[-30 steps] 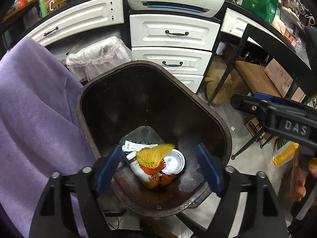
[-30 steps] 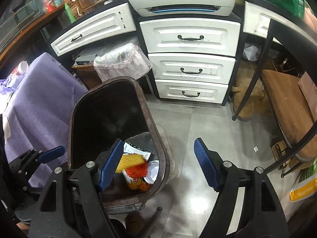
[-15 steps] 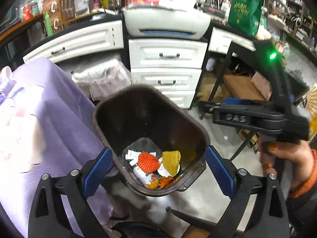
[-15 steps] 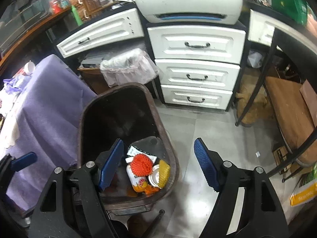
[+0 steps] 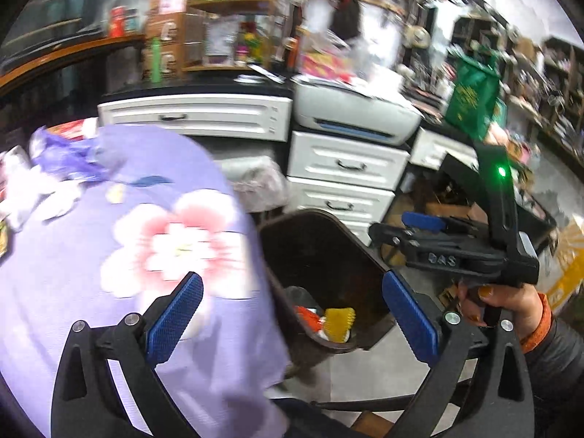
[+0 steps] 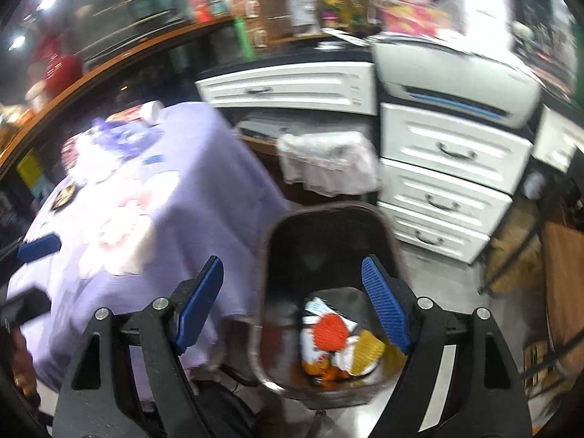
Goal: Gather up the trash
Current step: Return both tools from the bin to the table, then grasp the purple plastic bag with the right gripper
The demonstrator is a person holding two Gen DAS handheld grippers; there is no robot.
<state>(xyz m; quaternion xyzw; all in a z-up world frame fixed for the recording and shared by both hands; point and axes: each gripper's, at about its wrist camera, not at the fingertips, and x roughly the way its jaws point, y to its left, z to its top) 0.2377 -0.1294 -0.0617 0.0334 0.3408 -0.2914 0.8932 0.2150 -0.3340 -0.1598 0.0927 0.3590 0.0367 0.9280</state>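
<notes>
A dark brown trash bin [image 5: 328,255] [image 6: 328,248] stands on the floor beside the purple-clothed table. In it lie an orange foam net [image 6: 330,330], a yellow foam net [image 5: 339,323] [image 6: 368,348] and a bottle and wrappers [image 6: 314,343]. My left gripper [image 5: 288,314] is open and empty, above the table edge and the bin. My right gripper [image 6: 292,303] is open and empty over the bin's left rim; it also shows in the left wrist view [image 5: 452,252], held at the right. More trash [image 5: 40,179] [image 6: 106,146] lies at the table's far end.
The table wears a purple cloth with a pink flower [image 5: 175,244] [image 6: 120,233]. White drawers [image 5: 343,179] [image 6: 449,182] and a printer [image 5: 354,116] stand behind the bin, with a plastic-lined basket [image 6: 325,160] beside them. A black metal frame [image 5: 456,168] stands at the right.
Both grippers have risen and swung left, from over the bin toward the table. The bin looks smaller and the tabletop has come into view. Both views are blurred by motion.
</notes>
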